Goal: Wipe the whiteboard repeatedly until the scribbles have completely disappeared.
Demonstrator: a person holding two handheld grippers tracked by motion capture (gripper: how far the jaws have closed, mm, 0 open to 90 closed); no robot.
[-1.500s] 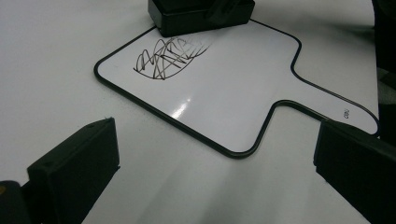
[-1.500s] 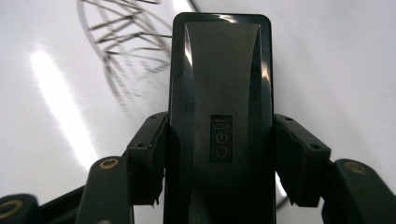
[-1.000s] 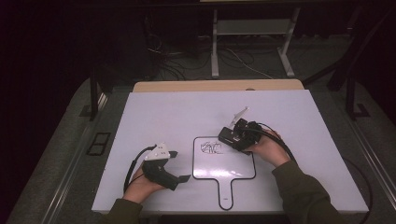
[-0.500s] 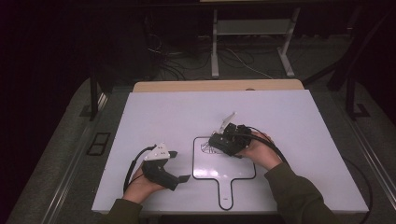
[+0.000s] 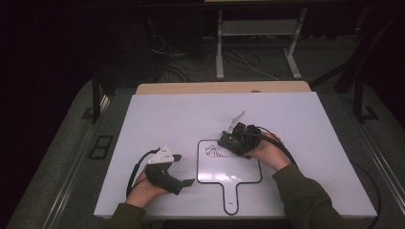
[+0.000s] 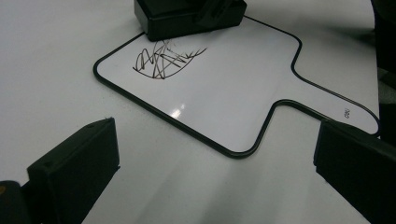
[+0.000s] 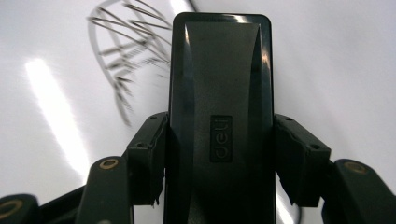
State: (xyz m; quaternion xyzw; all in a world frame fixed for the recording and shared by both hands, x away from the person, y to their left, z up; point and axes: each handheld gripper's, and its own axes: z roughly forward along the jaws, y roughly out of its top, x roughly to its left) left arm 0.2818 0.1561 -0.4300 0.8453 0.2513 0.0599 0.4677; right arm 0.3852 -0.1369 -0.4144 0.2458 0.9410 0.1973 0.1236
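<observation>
While clamped by both jaws of the right gripper (image 7: 219,158), black rectangular plastic eraser (image 7: 219,93) lying flat on white paddle-shaped whiteboard (image 5: 239,169), long axis along the jaws, far end beside dark scribble (image 6: 161,58). Left gripper (image 6: 210,154) wide open, empty, resting on white table (image 5: 191,114), aimed at the whiteboard.

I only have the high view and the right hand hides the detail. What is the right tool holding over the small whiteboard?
Observer: A black eraser, clamped by its long sides between both jaws of the right tool.
Operator: Is there any marking on it?
Observer: Yes, "deli" on its top.
Operator: And the scribble, wiped yet?
Observer: No, dark lines remain on the whiteboard, right beside the eraser's end.
Operator: Left tool?
Observer: The left tool is open, facing the whiteboard's handle.
</observation>
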